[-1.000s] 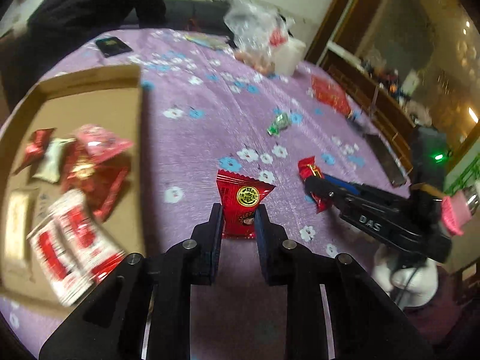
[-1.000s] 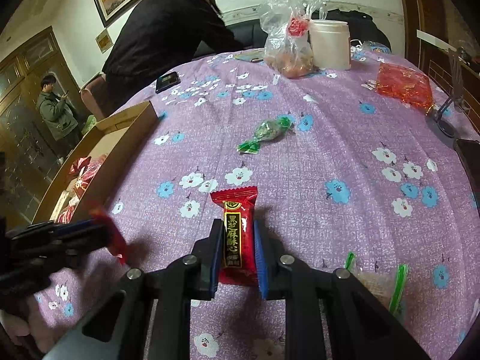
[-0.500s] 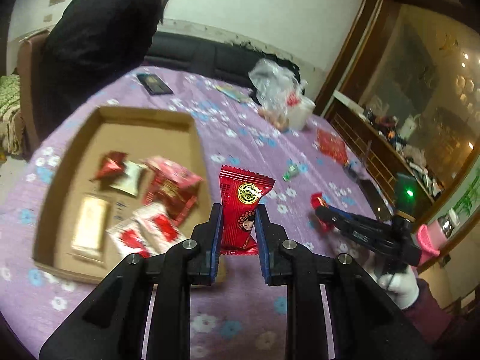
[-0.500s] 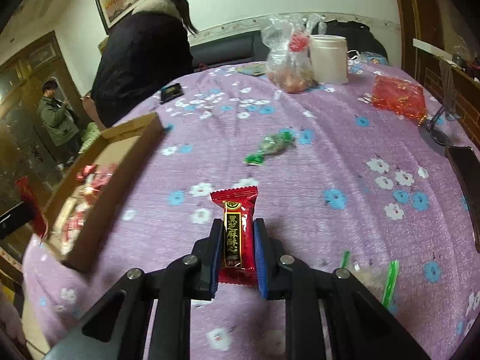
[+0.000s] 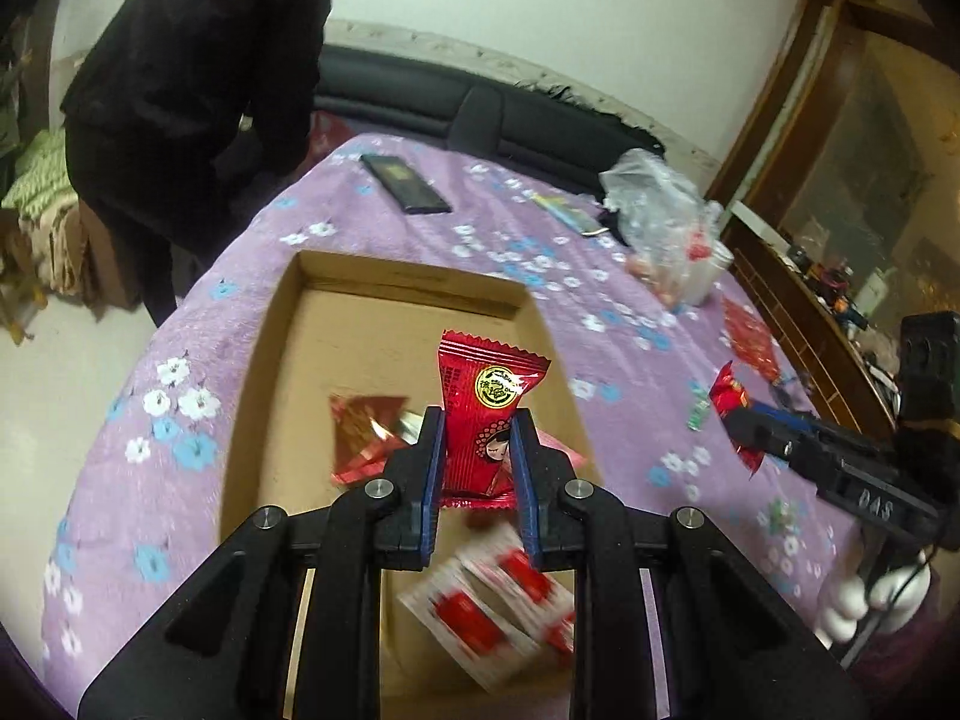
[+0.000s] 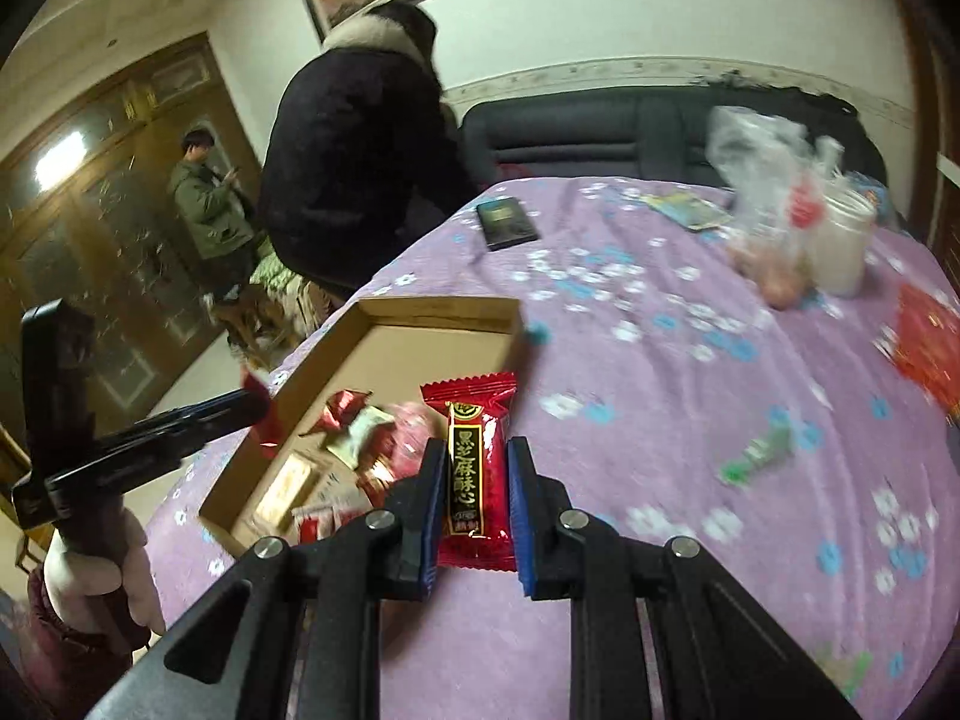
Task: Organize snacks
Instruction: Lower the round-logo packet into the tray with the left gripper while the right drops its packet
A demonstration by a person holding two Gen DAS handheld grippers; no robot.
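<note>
Indoor, dim warm light, colours a bit muddy. Bright lamp reflex in glass cabinet door (image 6: 57, 165), upper left of right wrist view; small warm glints at far right of left wrist view. Strong fisheye: edges bowed, dark vignette in corners. Motion blur on white-red packets (image 5: 498, 606) and on purple floral cloth (image 6: 690, 336). Near black fingers sharp. Shadows soft, no hard edges.

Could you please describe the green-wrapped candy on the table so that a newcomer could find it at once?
Start at the purple flowered tablecloth, then look right of the shallow cardboard tray. The small twist-wrapped green candy lies alone on bare cloth there. It is the only green sweet lying in the open; the nearby packets are red.
</note>
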